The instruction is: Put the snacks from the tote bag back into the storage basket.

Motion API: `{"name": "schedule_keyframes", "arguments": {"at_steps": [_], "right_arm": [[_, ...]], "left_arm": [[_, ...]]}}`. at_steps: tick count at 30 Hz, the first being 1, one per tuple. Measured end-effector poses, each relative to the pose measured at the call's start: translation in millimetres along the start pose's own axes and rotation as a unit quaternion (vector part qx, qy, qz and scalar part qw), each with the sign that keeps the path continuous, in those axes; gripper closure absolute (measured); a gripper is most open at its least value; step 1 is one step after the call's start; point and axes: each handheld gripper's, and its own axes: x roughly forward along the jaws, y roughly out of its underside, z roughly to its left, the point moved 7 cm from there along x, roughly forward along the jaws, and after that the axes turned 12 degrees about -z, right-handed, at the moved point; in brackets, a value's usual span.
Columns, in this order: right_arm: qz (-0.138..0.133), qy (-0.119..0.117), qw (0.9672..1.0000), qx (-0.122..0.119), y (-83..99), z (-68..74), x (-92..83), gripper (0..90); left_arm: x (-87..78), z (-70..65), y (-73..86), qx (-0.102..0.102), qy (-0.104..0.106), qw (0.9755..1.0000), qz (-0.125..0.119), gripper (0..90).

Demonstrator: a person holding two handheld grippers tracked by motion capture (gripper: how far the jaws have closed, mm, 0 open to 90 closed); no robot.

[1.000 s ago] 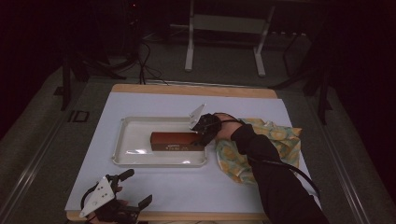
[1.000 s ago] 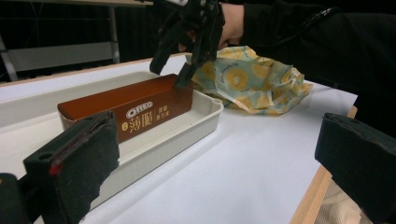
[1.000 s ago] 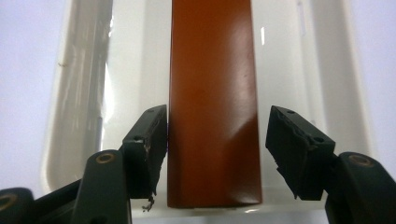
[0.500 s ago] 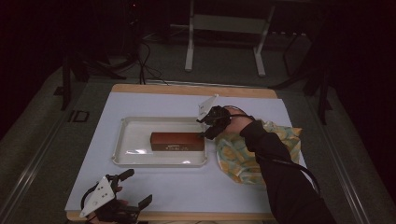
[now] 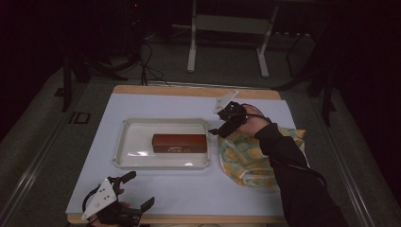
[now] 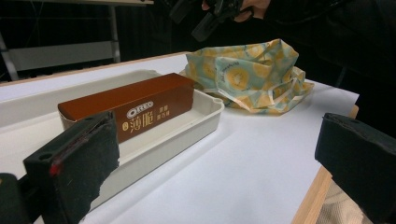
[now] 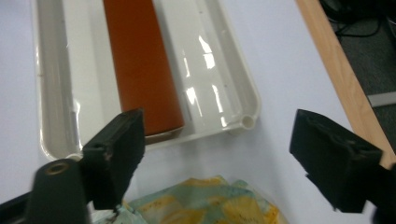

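1. Brown biscuit box [image 5: 179, 143] lies flat on its long side in the white tray [image 5: 124, 150], mid-table, toward the tray's right half. Judging by the setup, the tray is the drop spot, and the box sits square to its walls w/ bare floor left & near.

2. In the left gripper view the box [image 6: 128, 109] shows its printed side; in the right gripper view its plain top [image 7: 140, 65] runs away from the camera, near end just inside the tray rim [image 7: 247, 122].

3. Right gripper [image 5: 223, 124] hovers above the tray's far-right corner, clear of the box. Jaws have just been opening & now stand wide apart w/ nothing between them: released, touching nothing. Seen from its own camera [image 7: 219, 158], the pads frame bare table and tray corner.

4. Left gripper [image 5: 132, 191] sits at the near-left table edge, well apart from tray & box. Jaws spread wide [image 6: 215, 177], empty: looks parked, prob. waiting its turn.

5. Yellow-patterned cloth bag [image 5: 248, 158] lies crumpled just right of the tray, under the right sleeve [image 5: 293, 175]; likely where the box came from or what gets handled next, can't tell which.

6. Pale sheet [image 5: 189, 194] covers the table; wooden edge shows far & near.
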Motion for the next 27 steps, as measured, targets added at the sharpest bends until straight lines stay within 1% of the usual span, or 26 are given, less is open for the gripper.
{"name": "schedule_keyframes", "arguments": {"at_steps": [1,2,3,5,6,8,9,11,12,14,15,16,17,20,22,24,26,27], "right_arm": [[-0.008,0.009,0.9998,0.016,1.9,-2.9,-3.7,12.9],[-0.015,0.013,0.9995,0.025,3.8,-5.3,-7.7,11.3],[-0.018,0.016,0.9993,0.028,4.9,-6.5,-9.8,10.9],[-0.032,0.026,0.998,0.048,7.6,-10.5,-15.5,10.9],[-0.036,0.028,0.9976,0.053,8.7,-11.5,-17.4,10.8],[-0.041,0.046,0.9964,0.058,12.9,-15.8,-21.8,10.8],[-0.044,0.054,0.9952,0.069,15.7,-18.5,-24.3,10.8],[-0.048,0.065,0.9939,0.075,19.6,-21.3,-28.3,10.9],[-0.05,0.077,0.9922,0.085,22.2,-23.7,-31.1,10.9],[-0.058,0.092,0.9894,0.096,25.0,-26.5,-35.6,10.9],[-0.062,0.098,0.9881,0.1,26.7,-27.9,-38.4,10.9],[-0.065,0.112,0.9858,0.106,28.6,-29.8,-41.0,10.9],[-0.068,0.12,0.9845,0.108,30.3,-31.1,-43.7,10.9],[-0.085,0.152,0.9771,0.122,35.5,-33.8,-51.5,10.9],[-0.097,0.165,0.972,0.136,39.2,-34.9,-56.9,10.9],[-0.103,0.178,0.968,0.144,44.0,-34.9,-62.6,11.0],[-0.105,0.188,0.9646,0.152,48.6,-34.2,-67.2,11.0],[-0.11,0.19,0.9636,0.152,49.7,-33.3,-68.9,11.0]], "left_arm": [[0.1,0.2,-0.1,0.0,0.0,1.0,-0.001,0.1],[0.1,0.2,-0.1,-0.001,0.0,1.0,-0.001,0.1],[0.1,0.2,-0.1,-0.001,0.0,1.0,-0.001,0.1],[0.0,0.1,0.0,0.0,0.0,1.0,0.0,0.1],[0.1,0.1,-0.1,0.0,0.0,1.0,0.0,0.1],[0.1,0.1,-0.1,-0.001,0.0,1.0,-0.001,0.1],[0.3,0.0,-0.1,-0.002,0.0,1.0,-0.001,0.1],[0.4,0.2,0.1,-0.001,0.001,1.0,-0.001,0.1],[0.4,0.1,0.1,-0.002,0.001,1.0,0.0,0.1],[0.6,0.1,0.2,-0.002,0.001,1.0,0.0,0.1],[0.6,0.2,0.3,-0.002,0.001,1.0,0.0,0.2],[0.7,0.2,0.4,-0.002,0.001,1.0,0.0,0.1],[0.6,0.4,0.3,-0.002,0.001,1.0,0.0,0.1],[0.6,0.4,0.3,-0.003,0.0,1.0,0.0,0.1],[0.7,0.3,0.4,-0.002,0.001,1.0,0.001,0.1],[0.9,0.2,0.5,-0.002,0.001,1.0,0.001,0.1],[1.2,0.2,0.7,-0.002,0.002,1.0,0.002,0.1],[1.2,0.3,0.7,-0.002,0.001,1.0,0.003,0.1]]}}
